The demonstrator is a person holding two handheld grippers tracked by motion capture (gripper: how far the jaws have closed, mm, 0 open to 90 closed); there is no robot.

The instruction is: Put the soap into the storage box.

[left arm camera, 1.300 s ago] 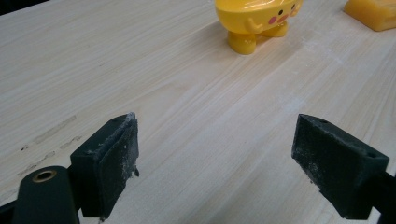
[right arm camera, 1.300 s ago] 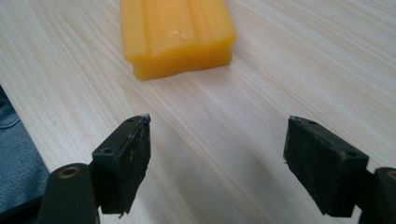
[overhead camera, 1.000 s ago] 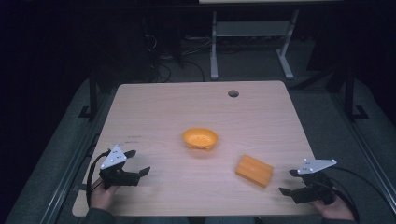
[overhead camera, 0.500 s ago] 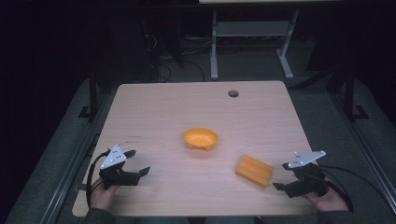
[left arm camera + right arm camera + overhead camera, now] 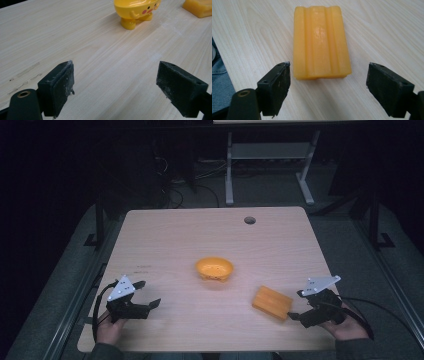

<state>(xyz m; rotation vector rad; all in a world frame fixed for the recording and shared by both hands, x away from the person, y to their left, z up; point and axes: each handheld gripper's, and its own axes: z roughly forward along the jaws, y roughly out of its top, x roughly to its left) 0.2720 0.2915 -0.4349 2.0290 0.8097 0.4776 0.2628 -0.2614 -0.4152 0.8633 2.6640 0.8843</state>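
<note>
Left gripper (image 5: 145, 296) and right gripper (image 5: 296, 306) low at the near edge, fingers (image 5: 275, 87) spread wide.

Wooden table (image 5: 165, 240): pale, with rounded corners and a round cable hole (image 5: 249, 220) near its far edge. Yellow bowl (image 5: 214, 268): stands at the table's middle on small feet, cartoon face on its side. Grey metal frame (image 5: 267, 155): on the dark floor beyond the table.
</note>
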